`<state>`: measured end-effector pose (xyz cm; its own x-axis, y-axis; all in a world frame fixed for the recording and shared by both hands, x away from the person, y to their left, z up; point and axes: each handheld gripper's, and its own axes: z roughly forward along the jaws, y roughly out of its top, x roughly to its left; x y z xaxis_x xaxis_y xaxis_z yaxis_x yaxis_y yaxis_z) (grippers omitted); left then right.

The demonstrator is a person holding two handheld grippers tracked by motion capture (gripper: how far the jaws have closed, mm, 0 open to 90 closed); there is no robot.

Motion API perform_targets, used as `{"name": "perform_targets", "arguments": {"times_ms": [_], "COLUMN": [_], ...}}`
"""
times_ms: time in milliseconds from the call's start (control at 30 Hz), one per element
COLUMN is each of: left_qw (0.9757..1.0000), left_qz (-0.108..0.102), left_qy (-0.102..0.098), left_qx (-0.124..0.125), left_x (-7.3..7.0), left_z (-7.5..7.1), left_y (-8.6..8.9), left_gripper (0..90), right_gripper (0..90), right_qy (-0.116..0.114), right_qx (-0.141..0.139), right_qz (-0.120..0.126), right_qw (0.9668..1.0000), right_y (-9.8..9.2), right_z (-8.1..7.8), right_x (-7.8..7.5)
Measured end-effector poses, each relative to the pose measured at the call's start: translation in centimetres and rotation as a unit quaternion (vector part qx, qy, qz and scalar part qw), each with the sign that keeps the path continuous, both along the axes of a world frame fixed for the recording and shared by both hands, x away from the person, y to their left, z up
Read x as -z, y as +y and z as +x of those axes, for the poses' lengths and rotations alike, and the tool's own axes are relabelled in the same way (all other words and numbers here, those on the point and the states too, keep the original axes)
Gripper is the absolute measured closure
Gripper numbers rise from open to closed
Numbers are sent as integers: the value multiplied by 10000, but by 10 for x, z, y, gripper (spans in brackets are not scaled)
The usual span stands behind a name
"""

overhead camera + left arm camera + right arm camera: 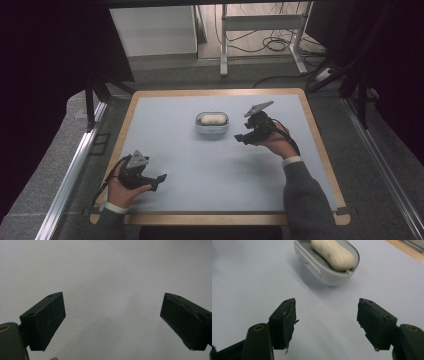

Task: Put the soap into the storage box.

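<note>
A white oval dish [212, 122] holding a cream bar of soap [211, 119] sits on the pale blue mat, a little behind the middle. In the right gripper view the dish [317, 267] and soap [333, 254] lie just ahead of the jaws. My right gripper [243, 138] hovers to the right of the dish, jaws pointing left toward it, open with nothing between them [325, 323]. My left gripper [159, 181] rests low at the front left of the mat, open and empty [112, 322], facing bare mat.
The mat lies on a wooden-edged table [320, 145]. Metal rails run along both sides [75, 165]. Beyond the far edge stand a white desk frame [260, 30] and loose cables on the floor [275, 45].
</note>
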<state>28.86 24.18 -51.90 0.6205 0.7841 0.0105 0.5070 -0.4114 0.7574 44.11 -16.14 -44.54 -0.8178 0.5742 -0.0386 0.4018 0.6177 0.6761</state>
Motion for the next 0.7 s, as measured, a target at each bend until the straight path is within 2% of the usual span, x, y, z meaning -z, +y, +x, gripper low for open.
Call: {"name": "perform_targets", "arguments": {"times_ms": [133, 267, 367, 500, 600, 700], "left_qw": [10000, 10000, 10000, 10000, 10000, 10000], "left_qz": [32, 39, 50, 61, 71, 55], "left_qy": [30, -13, -20, -28, -37, -47], "left_qx": [14, 14, -9, -21, -22, -34], "left_x": [2, 0, -1, -1, -1, -2], "left_z": [1, -1, -2, -2, -2, -3], "left_y": [-1, -2, -1, -1, -1, -1], "left_gripper": [65, 65, 65, 65, 65, 65], "right_gripper": [297, 293, 291, 282, 275, 277], "right_qy": [4, -73, -46, -163, -163, -160], "right_qx": [385, 755, 988, 1116, 1157, 1194], "right_qz": [139, 287, 494, 611, 535, 656], "right_qw": [9992, 9967, 9939, 9917, 9917, 9906], "right_y": [-21, -42, -55, -66, -68, -69], "right_z": [-19, -42, -58, -76, -79, -82], "right_x": [8, 22, 30, 40, 44, 49]}}
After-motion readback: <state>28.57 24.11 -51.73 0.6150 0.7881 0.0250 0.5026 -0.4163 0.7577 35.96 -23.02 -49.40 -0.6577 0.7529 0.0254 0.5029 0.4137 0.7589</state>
